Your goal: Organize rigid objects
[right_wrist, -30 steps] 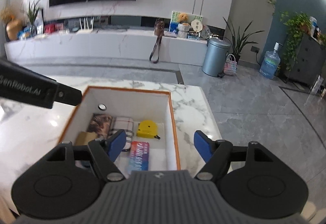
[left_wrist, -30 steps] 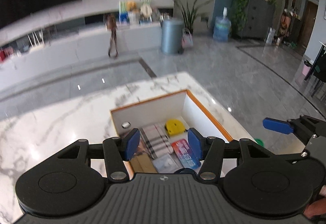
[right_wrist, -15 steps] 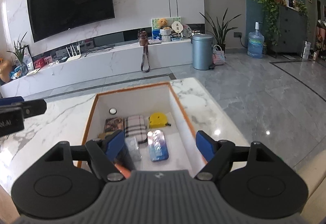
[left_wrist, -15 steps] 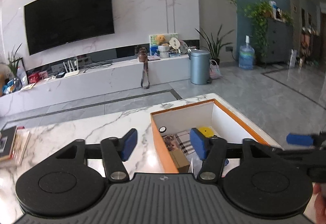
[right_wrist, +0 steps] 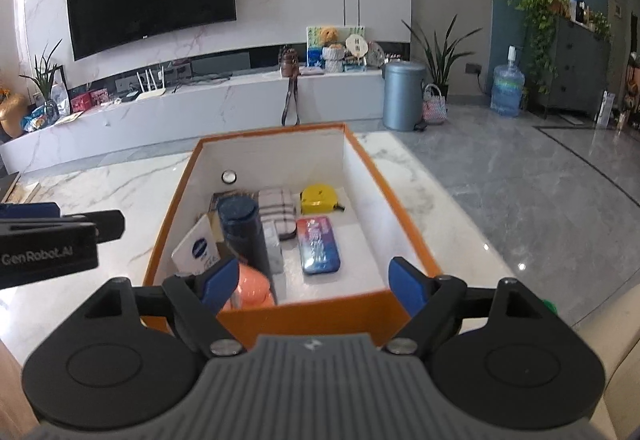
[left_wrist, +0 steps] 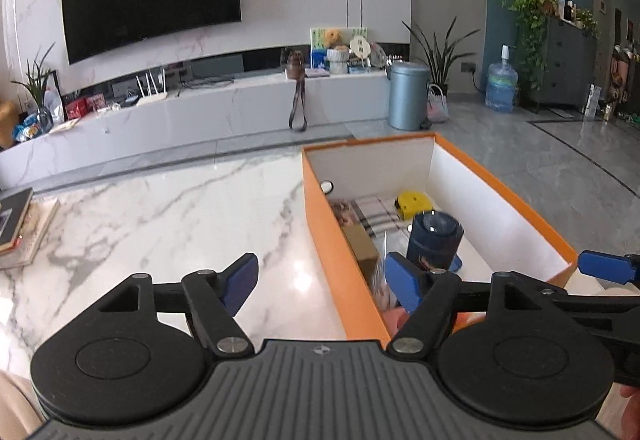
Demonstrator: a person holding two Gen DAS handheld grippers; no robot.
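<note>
From the left wrist view, a stack of books (left_wrist: 16, 228) lies at 9 o'clock on the marble table (left_wrist: 160, 224). The left gripper (left_wrist: 322, 280) hangs over the tabletop just left of the orange box (right_wrist: 176, 208), fingers spread wide and grasping nothing.

Inside the box, left to right in the right wrist view: a white tube (right_wrist: 198, 246) at 9 o'clock, a dark blue cylindrical bottle (right_wrist: 244, 236), a plaid pouch (right_wrist: 278, 212), a colourful rectangular case (right_wrist: 319, 245), and a yellow tape measure (right_wrist: 319, 199) at 1 o'clock. An orange round object (right_wrist: 252, 288) sits at the near wall. The right gripper (right_wrist: 310, 286) hovers at the box's near edge, released and empty.

The items look already gathered, so the step is probably tidying or finishing. If the bottle needs straightening, approach from above, close on its body below the cap, and avoid knocking the tube beside it.
</note>
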